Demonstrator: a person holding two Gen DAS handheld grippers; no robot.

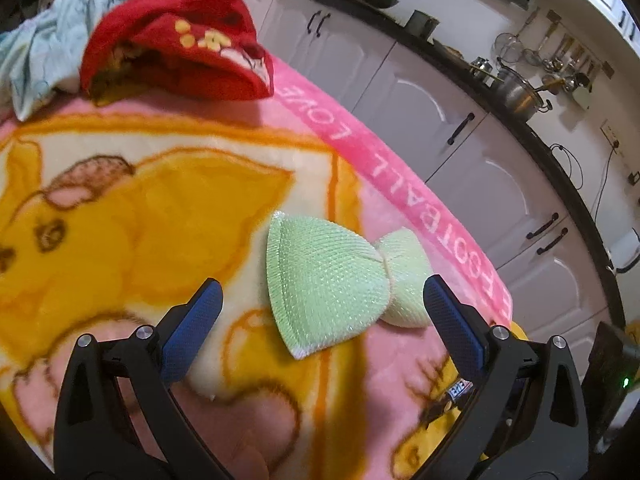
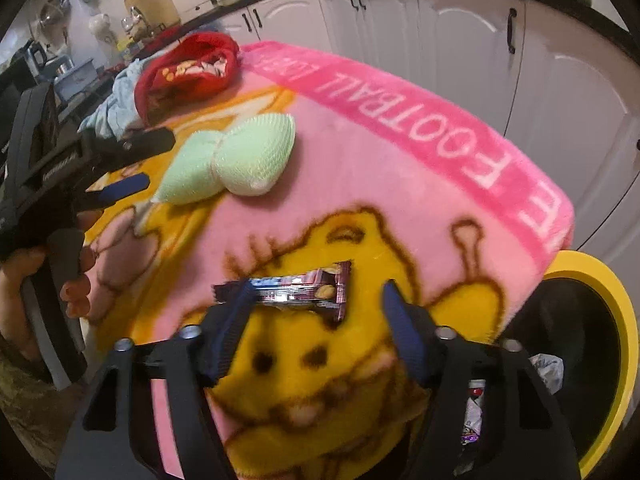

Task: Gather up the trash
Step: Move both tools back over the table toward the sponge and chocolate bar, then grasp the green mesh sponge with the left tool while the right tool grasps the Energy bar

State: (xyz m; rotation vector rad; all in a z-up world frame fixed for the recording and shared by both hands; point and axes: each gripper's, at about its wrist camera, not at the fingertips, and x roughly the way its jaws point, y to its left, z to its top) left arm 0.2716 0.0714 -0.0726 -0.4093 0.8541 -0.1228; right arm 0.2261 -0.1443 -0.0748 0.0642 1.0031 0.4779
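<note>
On the pink fleece blanket (image 2: pixel 400 184) with yellow cartoon print and a "FOOTBALL" band along its far edge, covering the worktop, a dark shiny snack wrapper (image 2: pixel 296 288) lies flat near the right-hand corner. Right tool (image 2: pixel 318 300) is tilted down over it, blue pads spread partway; left pad overlaps the wrapper's left end, right pad stands clear of its right end, nothing clamped. Cannot tell if the left pad actually touches.

Left tool (image 1: pixel 320 300) is wide open, holding nothing, pointing down at a pale green mesh-covered sponge pair (image 1: pixel 328 276) lying on the blanket near the far edge band; pads are either side of it in the left wrist view but apart from it. In the right wrist view a hand (image 2: pixel 24 280) grips that tool's handle, tool just beside the sponge.

Yellow-rimmed black bin (image 2: pixel 600 320) sits just past the blanket's right-hand corner, below the edge, crumpled wrappers inside. Red plush fabric item (image 1: pixel 176 48) and light blue crumpled cloth (image 1: pixel 40 48) lie at the far left corner, touching. White cabinets with dark handles (image 1: pixel 460 120) run behind.
</note>
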